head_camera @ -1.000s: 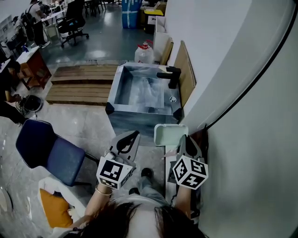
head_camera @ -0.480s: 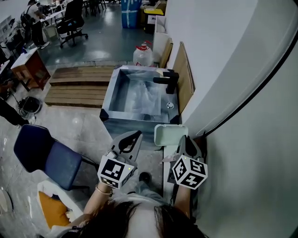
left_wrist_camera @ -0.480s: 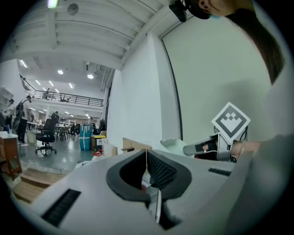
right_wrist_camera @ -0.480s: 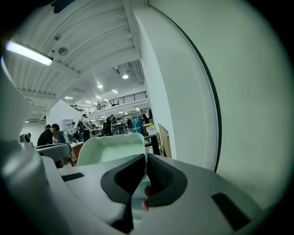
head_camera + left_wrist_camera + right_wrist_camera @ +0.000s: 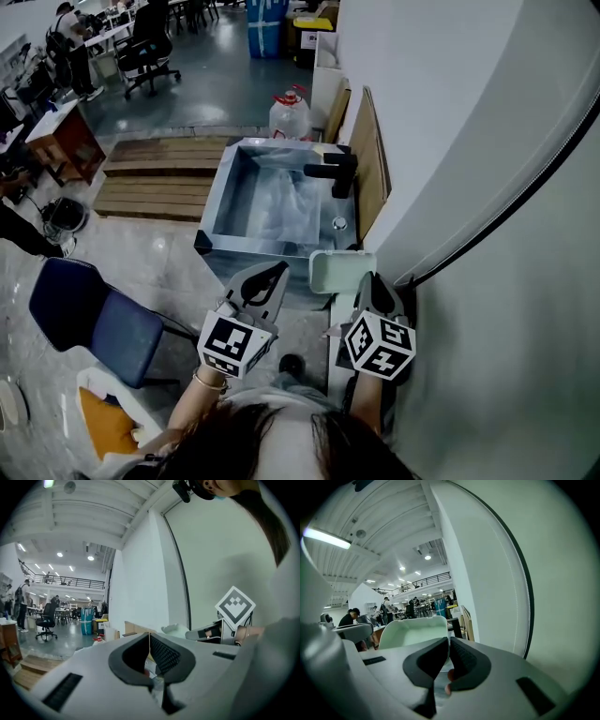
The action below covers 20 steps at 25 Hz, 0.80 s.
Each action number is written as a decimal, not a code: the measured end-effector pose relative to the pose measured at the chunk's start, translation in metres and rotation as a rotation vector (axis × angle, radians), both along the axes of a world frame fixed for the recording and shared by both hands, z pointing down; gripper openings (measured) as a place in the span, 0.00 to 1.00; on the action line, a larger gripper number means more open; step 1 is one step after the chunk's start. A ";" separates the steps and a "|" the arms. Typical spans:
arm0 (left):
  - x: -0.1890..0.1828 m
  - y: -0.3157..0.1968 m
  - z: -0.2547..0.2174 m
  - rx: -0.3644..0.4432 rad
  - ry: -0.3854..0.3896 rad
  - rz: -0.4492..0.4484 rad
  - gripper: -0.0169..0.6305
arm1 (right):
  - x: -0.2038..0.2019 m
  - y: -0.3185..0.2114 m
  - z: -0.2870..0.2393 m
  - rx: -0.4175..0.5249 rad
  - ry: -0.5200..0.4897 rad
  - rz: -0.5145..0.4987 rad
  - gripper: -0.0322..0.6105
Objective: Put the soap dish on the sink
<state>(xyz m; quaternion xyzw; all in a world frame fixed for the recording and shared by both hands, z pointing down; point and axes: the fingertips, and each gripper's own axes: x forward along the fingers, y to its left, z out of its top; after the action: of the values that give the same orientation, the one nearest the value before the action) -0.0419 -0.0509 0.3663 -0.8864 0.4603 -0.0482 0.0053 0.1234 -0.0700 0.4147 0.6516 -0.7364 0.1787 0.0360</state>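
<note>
I am pinching the soap dish (image 5: 342, 272) by its near edge in my right gripper (image 5: 368, 283), with the jaws pressed onto the rim. I am holding it just on my side of the sink's (image 5: 208, 214) near right corner, hollow side up. My left gripper (image 5: 272, 274) is hovering beside it, level with the sink's near edge and a little left of the dish. Its jaws are pressed together with nothing between them. A black faucet (image 5: 333, 172) is standing on the sink's right side, reaching over the basin. A clear water bottle (image 5: 289, 114) with a red cap is sitting just beyond the sink's far edge. Wooden pallets (image 5: 155, 173) are lying to the sink's left, and a blue chair (image 5: 89, 319) is standing off its near left corner
</note>
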 end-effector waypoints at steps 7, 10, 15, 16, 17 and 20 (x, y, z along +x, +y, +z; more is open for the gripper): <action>0.016 -0.016 0.003 -0.006 0.018 -0.008 0.04 | 0.013 -0.023 0.001 -0.001 0.009 -0.026 0.10; 0.021 -0.020 0.006 -0.010 0.018 -0.015 0.04 | 0.015 -0.030 0.002 -0.001 0.013 -0.038 0.10; 0.028 -0.031 0.007 -0.017 0.020 -0.014 0.04 | 0.017 -0.041 0.009 -0.018 0.022 -0.054 0.10; 0.030 -0.034 0.007 -0.018 0.019 -0.012 0.04 | 0.018 -0.044 0.010 -0.021 0.021 -0.055 0.10; 0.031 -0.036 0.007 -0.018 0.017 -0.010 0.04 | 0.019 -0.046 0.011 -0.023 0.020 -0.055 0.10; 0.032 -0.043 0.008 -0.022 0.008 -0.008 0.04 | 0.018 -0.054 0.013 -0.034 0.021 -0.059 0.10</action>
<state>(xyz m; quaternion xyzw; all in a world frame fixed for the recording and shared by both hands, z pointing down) -0.0096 -0.0941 0.3746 -0.8848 0.4633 -0.0499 -0.0063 0.1415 -0.1235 0.4274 0.6305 -0.7519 0.1832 0.0598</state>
